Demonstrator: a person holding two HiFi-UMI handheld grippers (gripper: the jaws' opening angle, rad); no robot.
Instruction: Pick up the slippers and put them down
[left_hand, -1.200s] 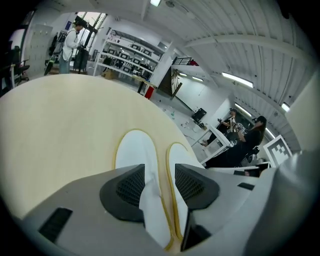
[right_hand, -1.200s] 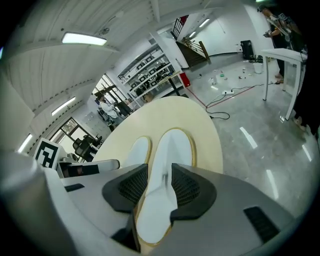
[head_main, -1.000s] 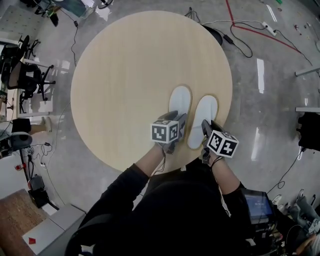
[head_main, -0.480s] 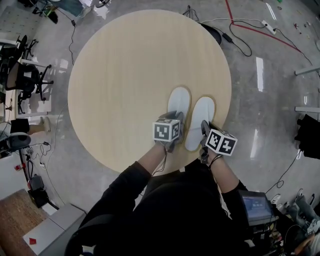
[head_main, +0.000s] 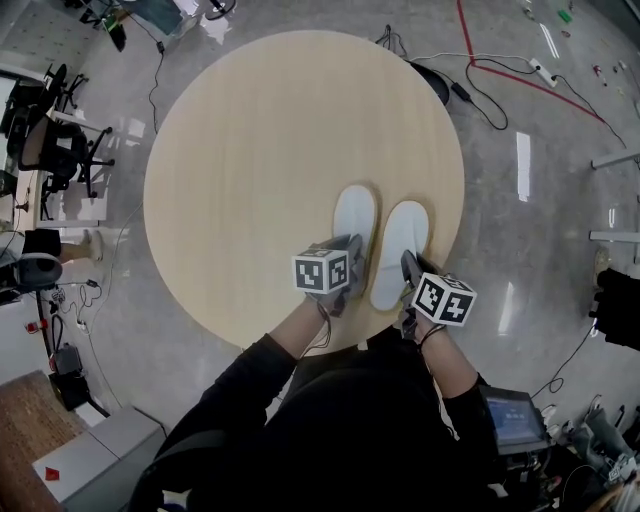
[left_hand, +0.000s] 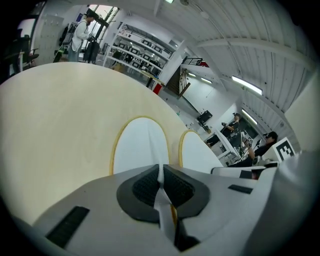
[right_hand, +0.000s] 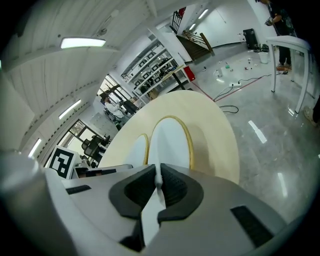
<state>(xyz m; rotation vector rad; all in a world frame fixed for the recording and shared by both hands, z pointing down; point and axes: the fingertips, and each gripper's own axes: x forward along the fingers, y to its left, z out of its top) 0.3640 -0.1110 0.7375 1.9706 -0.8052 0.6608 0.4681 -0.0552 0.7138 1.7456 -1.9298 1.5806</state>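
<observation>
Between clamped fingers (left_hand: 142, 187), white slippers' (head_main: 355, 215) heels

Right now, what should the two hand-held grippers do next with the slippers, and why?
Probably lift both a little, straight up. The left hand-held gripper has just closed its jaws on the heel of the left slipper, the right hand-held gripper on that of the right slipper; both lie flat on the round wooden table.
</observation>
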